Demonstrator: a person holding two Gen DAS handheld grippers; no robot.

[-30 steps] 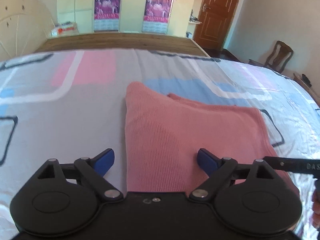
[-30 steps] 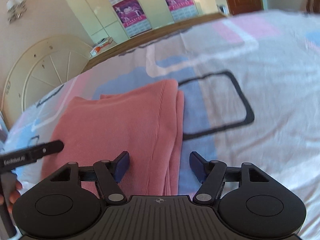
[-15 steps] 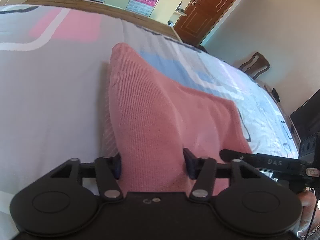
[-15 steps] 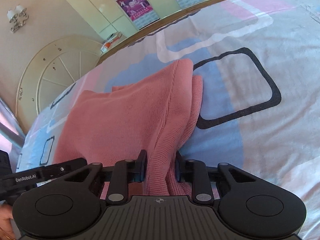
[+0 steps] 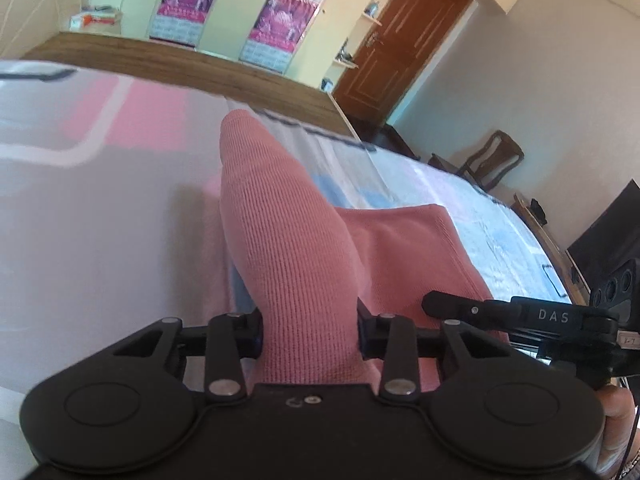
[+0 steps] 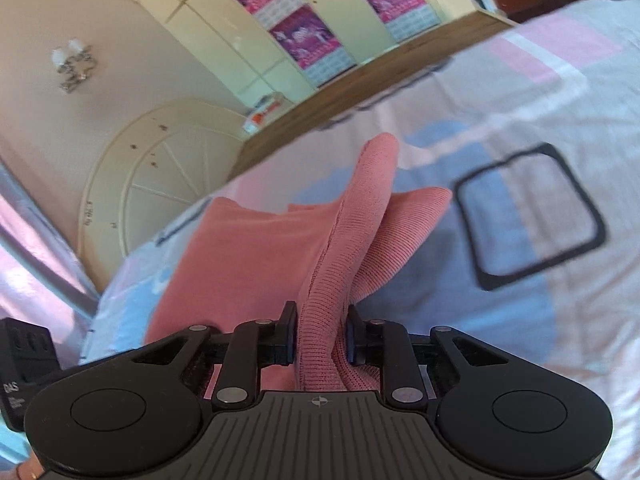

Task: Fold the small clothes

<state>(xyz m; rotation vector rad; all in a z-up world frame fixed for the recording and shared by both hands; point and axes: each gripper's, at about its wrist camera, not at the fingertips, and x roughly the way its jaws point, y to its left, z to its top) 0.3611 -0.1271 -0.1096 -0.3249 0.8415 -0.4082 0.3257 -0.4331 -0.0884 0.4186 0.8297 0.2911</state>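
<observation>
The left gripper (image 5: pixel 309 336) pinches a raised fold of the pink knit garment (image 5: pixel 288 248) between its jaws; the right gripper (image 6: pixel 320 336) clamps the opposite edge. The garment's far part rests on the patterned bedsheet (image 6: pixel 520 240).

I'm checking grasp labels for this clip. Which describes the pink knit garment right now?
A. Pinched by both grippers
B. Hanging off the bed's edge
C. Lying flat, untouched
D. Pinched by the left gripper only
A: the pink knit garment sits bunched between the closed jaws of the left gripper and of the right gripper.
</observation>
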